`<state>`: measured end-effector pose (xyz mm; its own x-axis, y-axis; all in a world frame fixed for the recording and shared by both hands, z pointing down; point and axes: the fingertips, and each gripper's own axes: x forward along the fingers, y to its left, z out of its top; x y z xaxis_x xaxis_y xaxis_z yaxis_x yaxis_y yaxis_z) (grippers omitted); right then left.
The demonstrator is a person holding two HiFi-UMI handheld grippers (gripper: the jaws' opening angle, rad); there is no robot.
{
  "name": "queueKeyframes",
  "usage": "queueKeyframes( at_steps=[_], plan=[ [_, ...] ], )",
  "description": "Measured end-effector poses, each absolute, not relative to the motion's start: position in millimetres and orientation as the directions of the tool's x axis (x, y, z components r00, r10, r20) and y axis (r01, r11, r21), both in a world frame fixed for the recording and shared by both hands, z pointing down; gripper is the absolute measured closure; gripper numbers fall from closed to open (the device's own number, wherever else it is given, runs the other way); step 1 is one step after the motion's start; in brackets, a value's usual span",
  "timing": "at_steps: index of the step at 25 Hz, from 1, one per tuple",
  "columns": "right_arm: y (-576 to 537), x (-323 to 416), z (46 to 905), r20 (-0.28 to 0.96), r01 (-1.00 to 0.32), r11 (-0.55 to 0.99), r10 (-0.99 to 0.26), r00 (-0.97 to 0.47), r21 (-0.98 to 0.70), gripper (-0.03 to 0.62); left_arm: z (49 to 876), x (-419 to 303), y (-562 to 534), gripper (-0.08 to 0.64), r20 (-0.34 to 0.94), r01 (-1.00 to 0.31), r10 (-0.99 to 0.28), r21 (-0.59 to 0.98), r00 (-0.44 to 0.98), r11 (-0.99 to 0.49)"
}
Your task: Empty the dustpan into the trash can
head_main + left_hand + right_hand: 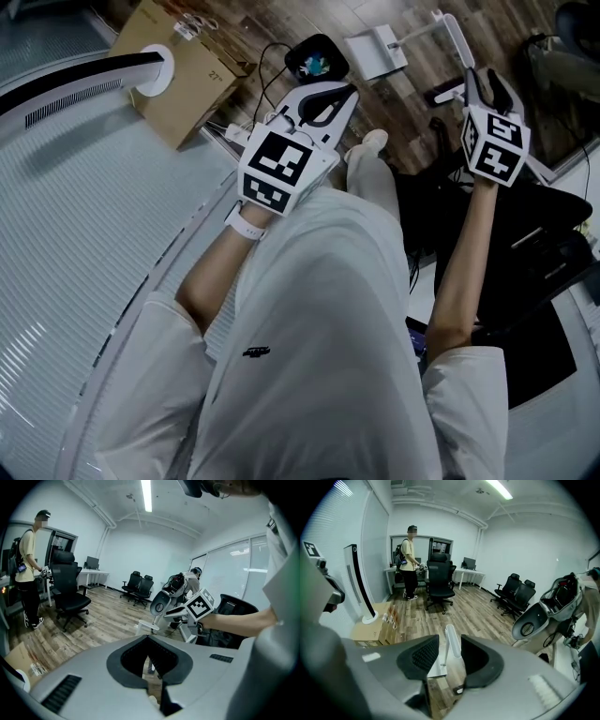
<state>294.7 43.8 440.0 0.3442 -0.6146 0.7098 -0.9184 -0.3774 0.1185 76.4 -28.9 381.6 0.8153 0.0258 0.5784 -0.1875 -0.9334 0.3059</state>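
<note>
Nearest the viewer, the seated person's white-clad lap fills the foreground, with both bare forearms reaching forward over it. The left gripper is held up above the knee; its own view shows the two dark pads closed tip to tip with nothing between them. The right gripper is raised level with it over a black chair; its jaws stand apart and empty, and only the floor shows through the gap. Neither tool carries the dustpan. Beyond the grippers, on the wooden floor, lies a white flat tray with a long stem, which is probably the dustpan, though its form cannot be confirmed from here. Just beside it sits a black rounded container that may be the trash can; that too is uncertain. A cardboard box stands to the left of both. Farther off, office chairs and a standing person occupy the back of the room. Judged from this arrangement, the task is not under way: the pan must first be reached and grasped, then carried, tipped over the can and emptied.
</note>
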Motion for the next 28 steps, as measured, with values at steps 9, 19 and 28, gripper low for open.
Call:
queueKeyframes(
  at_steps=[9, 19, 28],
  plan=[
    [72.4, 269.2, 379.7, 0.623, -0.908, -0.411, -0.689, 0.371, 0.086, 0.446, 361.3, 72.1, -23.9, 0.553, 0.556, -0.206, -0.009, 0.293, 0.831, -0.934],
    [106.7, 227.4, 336.6, 0.568, -0.921, -0.381, -0.742, 0.354, 0.076, 0.462, 331.9, 61.0, -26.4, 0.553, 0.52, -0.231, -0.064, 0.262, 0.852, -0.937],
    [135.5, 201.5, 306.3, 0.506, -0.909, -0.408, -0.768, 0.394, 0.088, 0.474, 306.5, 38.9, -30.3, 0.552, 0.479, -0.236, -0.102, 0.23, 0.872, -0.944]
  ],
)
